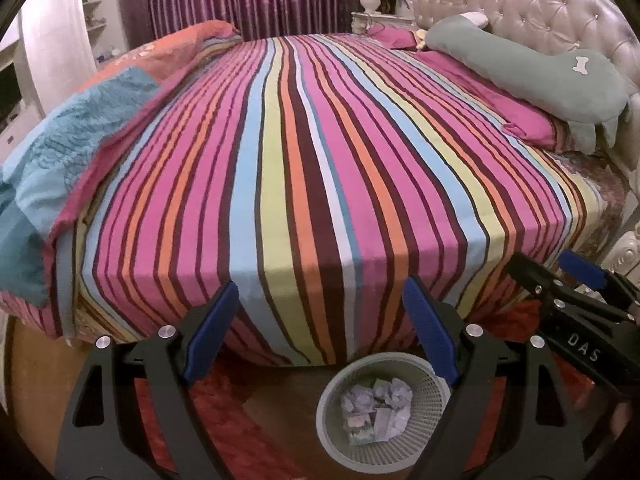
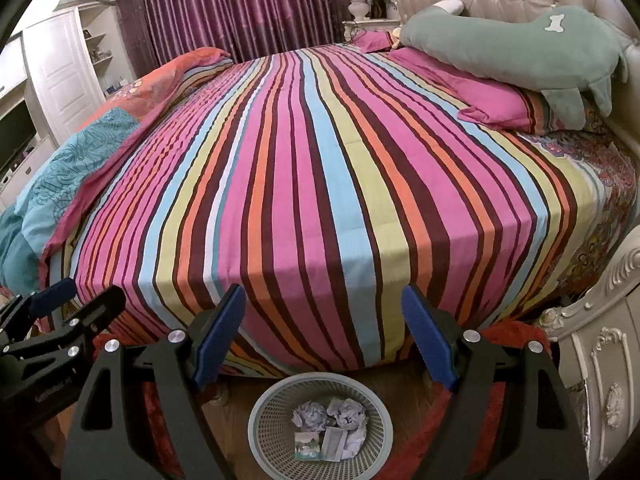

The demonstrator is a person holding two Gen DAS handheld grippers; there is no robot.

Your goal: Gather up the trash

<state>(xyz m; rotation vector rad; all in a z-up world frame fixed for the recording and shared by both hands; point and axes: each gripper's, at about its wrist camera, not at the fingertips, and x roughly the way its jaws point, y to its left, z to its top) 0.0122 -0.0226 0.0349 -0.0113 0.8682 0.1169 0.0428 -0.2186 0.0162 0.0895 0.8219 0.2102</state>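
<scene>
Both tools [image 1: 320,328] [image 2: 324,332] agape, empty, above bin [image 2: 264,412] w/ paper wads [image 2: 346,412]; striped bed [image 1: 320,160] beyond.

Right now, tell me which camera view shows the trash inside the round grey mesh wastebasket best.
The right wrist view: the round grey mesh wastebasket sits unobstructed between the claw fingers, with crumpled paper and flat packets distinct. The left wrist view shows the same basket lower right, its rim partly behind a blue finger, contents blurrier.

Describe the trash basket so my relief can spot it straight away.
Start at the big bed with the striped sheet. On the floor at its near edge stands the basket, round, pale grey, with lattice walls. It alone holds crumpled paper balls and small flat packets.
</scene>
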